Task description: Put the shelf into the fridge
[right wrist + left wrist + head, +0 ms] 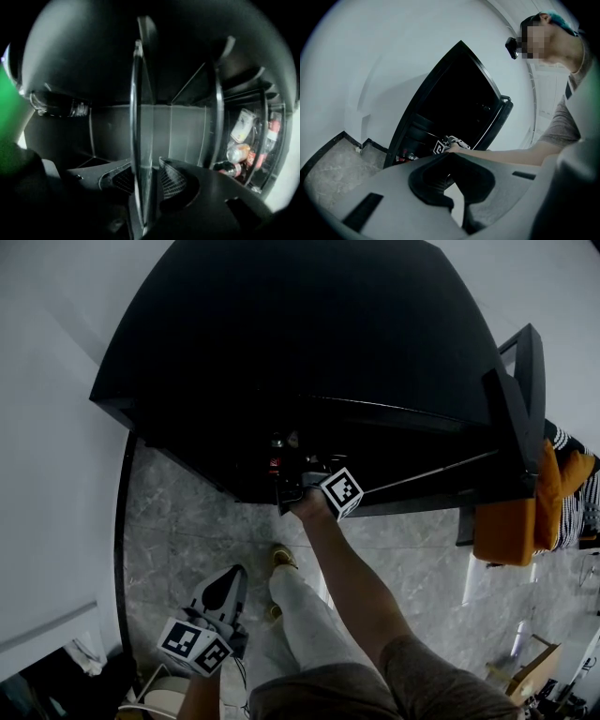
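Observation:
The black fridge (300, 352) stands open, its door (520, 418) swung out to the right. My right gripper (292, 493) reaches into the opening and is shut on the glass shelf (140, 117). In the right gripper view the shelf stands on edge between the mesh pads (171, 180) of the right gripper (143, 176). A second shelf (216, 117) sits further right inside. My left gripper (228, 579) hangs low beside my leg, away from the fridge. In its own view the left gripper (452, 185) has its dark pads together and holds nothing, and the fridge (454, 103) shows beyond.
Bottles and packets (236, 152) fill the fridge's right side, and a bottle (56, 105) lies at the upper left. An orange cloth (511, 521) hangs by the door. A white wall (47, 474) borders the grey marble floor (187, 531) on the left.

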A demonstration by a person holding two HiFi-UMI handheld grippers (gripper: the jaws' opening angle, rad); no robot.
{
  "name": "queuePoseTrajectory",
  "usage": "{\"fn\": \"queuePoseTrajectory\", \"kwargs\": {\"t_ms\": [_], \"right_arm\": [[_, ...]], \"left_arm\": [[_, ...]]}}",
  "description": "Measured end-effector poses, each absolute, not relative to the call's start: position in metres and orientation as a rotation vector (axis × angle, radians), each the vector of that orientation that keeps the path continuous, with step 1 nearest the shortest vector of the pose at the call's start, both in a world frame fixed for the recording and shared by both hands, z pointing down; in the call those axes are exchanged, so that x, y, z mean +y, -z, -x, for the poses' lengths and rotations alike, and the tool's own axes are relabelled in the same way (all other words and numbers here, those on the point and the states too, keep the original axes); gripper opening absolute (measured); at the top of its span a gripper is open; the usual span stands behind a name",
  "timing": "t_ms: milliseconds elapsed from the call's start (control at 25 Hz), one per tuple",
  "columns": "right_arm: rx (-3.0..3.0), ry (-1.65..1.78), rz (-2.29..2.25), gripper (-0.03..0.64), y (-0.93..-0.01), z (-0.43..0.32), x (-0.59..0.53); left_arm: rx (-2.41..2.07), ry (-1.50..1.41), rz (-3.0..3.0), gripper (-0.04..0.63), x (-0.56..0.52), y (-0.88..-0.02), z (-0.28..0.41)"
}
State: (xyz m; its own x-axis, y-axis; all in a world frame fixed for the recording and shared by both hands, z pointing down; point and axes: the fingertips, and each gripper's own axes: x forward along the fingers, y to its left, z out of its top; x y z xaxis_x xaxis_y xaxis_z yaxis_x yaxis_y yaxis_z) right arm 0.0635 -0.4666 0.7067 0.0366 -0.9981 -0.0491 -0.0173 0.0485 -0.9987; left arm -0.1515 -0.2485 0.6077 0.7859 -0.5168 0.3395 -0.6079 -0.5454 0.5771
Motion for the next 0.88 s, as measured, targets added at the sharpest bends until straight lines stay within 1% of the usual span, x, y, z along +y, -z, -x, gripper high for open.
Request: {"fn": "queuePoseTrajectory", "kwargs": {"t_ms": [360,400,440,480,720,880], "right_arm": [[1.198,1.204,1.186,0.097,-0.71,-0.035,-0.405],[1.191,1.217,1.197,0.073,-0.712,-0.032,-0.395],[1.192,1.228,1.201,0.029,-0.711,-0.03,-0.387],[1.201,1.242,1.196,0.024,-0.708,-0.026,-0.379],[1.429,1.318,1.134,0.021,-0.642,-0.001,-0.337],[1.637,1.295,1.091,0.021,-0.572,0.015,-0.309]], "left_arm": [[-0.834,-0.171,-2.3,0.0,-0.252,-0.576,0.144],[-0.833,-0.171,-2.306,0.0,-0.251,-0.571,0.143],[-0.832,-0.172,-2.313,0.0,-0.251,-0.566,0.142],[-0.833,-0.174,-2.318,0.0,-0.251,-0.56,0.141],[-0.856,-0.179,-2.328,0.0,-0.244,-0.519,0.138],[-0.867,-0.171,-2.34,0.0,-0.235,-0.485,0.143]]}}
